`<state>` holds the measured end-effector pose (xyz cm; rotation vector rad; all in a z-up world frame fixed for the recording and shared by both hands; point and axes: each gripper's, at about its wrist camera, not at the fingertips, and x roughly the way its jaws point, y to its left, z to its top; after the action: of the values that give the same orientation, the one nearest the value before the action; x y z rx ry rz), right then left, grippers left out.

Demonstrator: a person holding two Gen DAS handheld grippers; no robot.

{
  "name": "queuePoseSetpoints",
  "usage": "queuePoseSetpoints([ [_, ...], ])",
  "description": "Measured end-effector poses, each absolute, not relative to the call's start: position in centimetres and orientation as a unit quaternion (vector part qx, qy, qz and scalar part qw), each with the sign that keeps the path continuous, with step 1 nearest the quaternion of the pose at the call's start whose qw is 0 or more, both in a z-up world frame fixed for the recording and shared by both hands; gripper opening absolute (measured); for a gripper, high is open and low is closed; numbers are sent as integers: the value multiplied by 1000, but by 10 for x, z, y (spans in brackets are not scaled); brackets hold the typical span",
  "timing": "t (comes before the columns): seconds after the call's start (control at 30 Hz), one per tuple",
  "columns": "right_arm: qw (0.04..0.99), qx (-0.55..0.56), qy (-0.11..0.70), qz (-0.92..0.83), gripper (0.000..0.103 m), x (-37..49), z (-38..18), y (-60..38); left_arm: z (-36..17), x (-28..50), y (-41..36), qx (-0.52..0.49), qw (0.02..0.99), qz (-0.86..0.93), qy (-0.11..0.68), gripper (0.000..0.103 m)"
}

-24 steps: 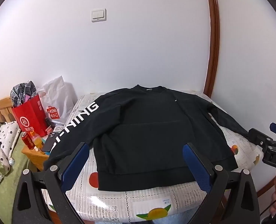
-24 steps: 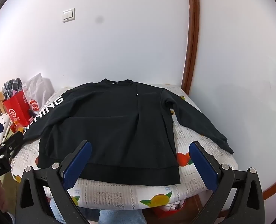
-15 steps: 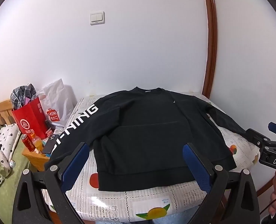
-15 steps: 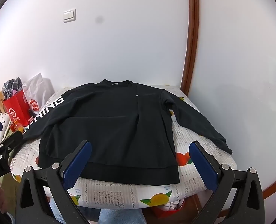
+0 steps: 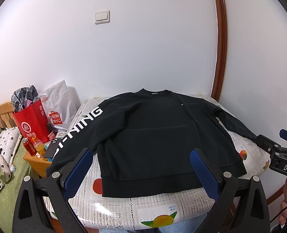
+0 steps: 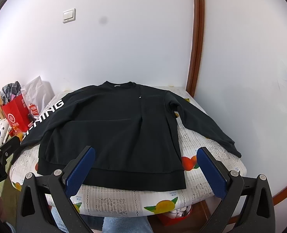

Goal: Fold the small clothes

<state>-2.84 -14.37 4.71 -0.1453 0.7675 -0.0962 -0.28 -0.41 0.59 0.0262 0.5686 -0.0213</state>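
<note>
a black sweatshirt lies spread flat, front up, on a small table covered with a fruit-print cloth, its collar at the far edge by the white wall and its hem band at the near edge. the left sleeve, printed with white letters, runs down toward the near left and hangs over the table's side; the right sleeve stretches out toward the near right corner, its cuff near the edge. the left gripper hovers short of the hem with its blue pads spread wide and nothing between them; the right gripper hovers likewise over the near right part of the hem, jaws wide apart and empty. neither touches the fabric. left of the table stands a red paper bag with a white plastic bag beside it, on a low wooden cabinet holding a red can and a bottle of orange drink. a light switch sits on the far wall.
</note>
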Motion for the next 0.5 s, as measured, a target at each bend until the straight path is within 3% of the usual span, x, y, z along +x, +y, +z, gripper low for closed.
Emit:
queuePoseSetpoints([
  [0.5, 925, -73, 369, -51, 103, -30, 48, -145, 2, -4, -4, 12, 960, -12, 279, 101],
])
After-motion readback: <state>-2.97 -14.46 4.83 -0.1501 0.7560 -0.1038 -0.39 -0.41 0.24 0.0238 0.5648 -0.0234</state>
